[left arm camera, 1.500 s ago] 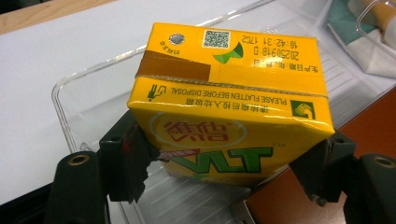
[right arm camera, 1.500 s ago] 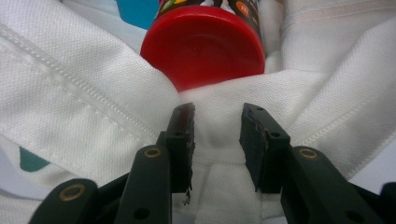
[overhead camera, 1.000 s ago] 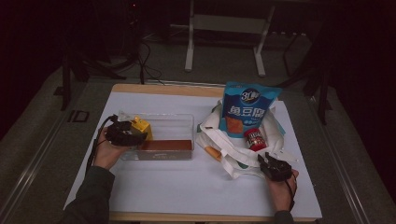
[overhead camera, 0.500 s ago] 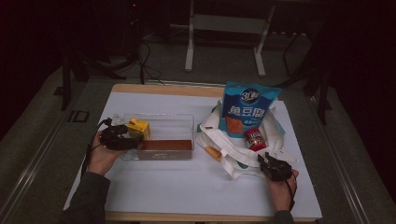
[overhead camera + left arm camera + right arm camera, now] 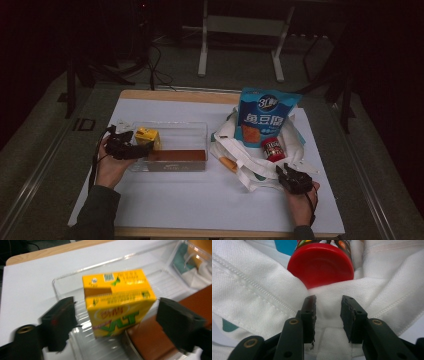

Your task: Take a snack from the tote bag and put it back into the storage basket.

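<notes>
My left hand-held gripper point(image 5: 117, 322) has just been opening; the yellow carton point(image 5: 117, 302) stands free between its jaws inside the clear bin point(image 5: 192, 131), left on the table. My right hand-held gripper point(image 5: 328, 315) pinches the white bag point(image 5: 262, 285).

The right gripper point(image 5: 328, 315) pinches a fold of the white cloth bag point(image 5: 257, 290) between its two black jaws. Just beyond the fold, a red-capped jar point(image 5: 320, 263) lies inside the bag, cap toward the camera.
</notes>
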### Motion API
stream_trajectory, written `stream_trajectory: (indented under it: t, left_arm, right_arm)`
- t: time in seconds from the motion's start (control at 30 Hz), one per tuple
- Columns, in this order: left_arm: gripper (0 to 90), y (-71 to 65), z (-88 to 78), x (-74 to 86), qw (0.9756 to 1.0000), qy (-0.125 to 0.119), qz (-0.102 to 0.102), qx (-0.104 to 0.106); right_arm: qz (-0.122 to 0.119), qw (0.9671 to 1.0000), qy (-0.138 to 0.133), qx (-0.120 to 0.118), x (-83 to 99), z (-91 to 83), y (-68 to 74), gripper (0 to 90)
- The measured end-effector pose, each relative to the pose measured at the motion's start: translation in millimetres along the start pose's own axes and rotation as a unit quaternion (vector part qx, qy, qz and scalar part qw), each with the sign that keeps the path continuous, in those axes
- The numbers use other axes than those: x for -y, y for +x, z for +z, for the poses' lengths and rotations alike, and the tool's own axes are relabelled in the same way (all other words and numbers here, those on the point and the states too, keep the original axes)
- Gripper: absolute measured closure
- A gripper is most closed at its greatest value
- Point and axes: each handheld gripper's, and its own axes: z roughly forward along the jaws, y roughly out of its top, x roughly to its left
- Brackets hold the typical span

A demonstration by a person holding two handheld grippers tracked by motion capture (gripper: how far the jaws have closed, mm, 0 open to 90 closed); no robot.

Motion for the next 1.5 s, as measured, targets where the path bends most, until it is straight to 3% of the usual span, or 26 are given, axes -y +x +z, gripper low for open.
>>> stream_trajectory:
  t: [0.17,0.2,0.3,0.37,0.5,0.87,1.0,1.3,1.5]
  left_arm:
    - [12.7,-6.4,9.9,-6.0,0.9998,0.008,0.004,-0.016]
    - [14.9,-7.6,11.2,-6.1,0.9999,0.008,0.005,-0.013]
    - [20.3,-11.9,13.6,-6.2,0.9991,0.01,0.012,-0.039]
    - [23.4,-11.5,13.1,-6.2,0.999,0.01,0.003,-0.044]
    - [24.6,-16.1,11.6,-6.5,0.9981,0.01,0.009,-0.06]
    - [25.9,-17.5,7.8,-6.2,0.9964,0.016,0.008,-0.083]
    - [26.0,-11.5,3.9,-3.7,0.9957,0.017,-0.005,-0.091]
    - [25.5,-10.4,0.6,-3.2,0.996,0.022,-0.012,-0.086]
    - [24.9,-4.8,-3.6,-2.9,0.9976,0.021,-0.024,-0.062]
  right_arm:
    - [0.0,1.0,0.0,0.001,0.1,-0.2,0.2,64.5]
    - [0.001,1.0,0.0,0.0,0.1,-0.2,0.2,64.6]
    - [0.001,1.0,0.0,0.0,0.1,-0.2,0.2,64.6]
    - [0.001,1.0,0.0,0.0,0.1,-0.2,0.2,64.6]
    - [0.001,1.0,0.0,0.0,0.1,-0.2,0.2,64.6]
    - [0.001,1.0,0.0,0.0,0.1,-0.2,0.1,64.5]
    - [0.001,1.0,0.0,0.0,0.1,-0.2,0.0,64.5]
    - [0.0,1.0,0.0,0.0,0.1,-0.2,0.2,64.6]
    - [0.001,1.0,0.0,0.0,0.1,-0.2,0.1,64.5]
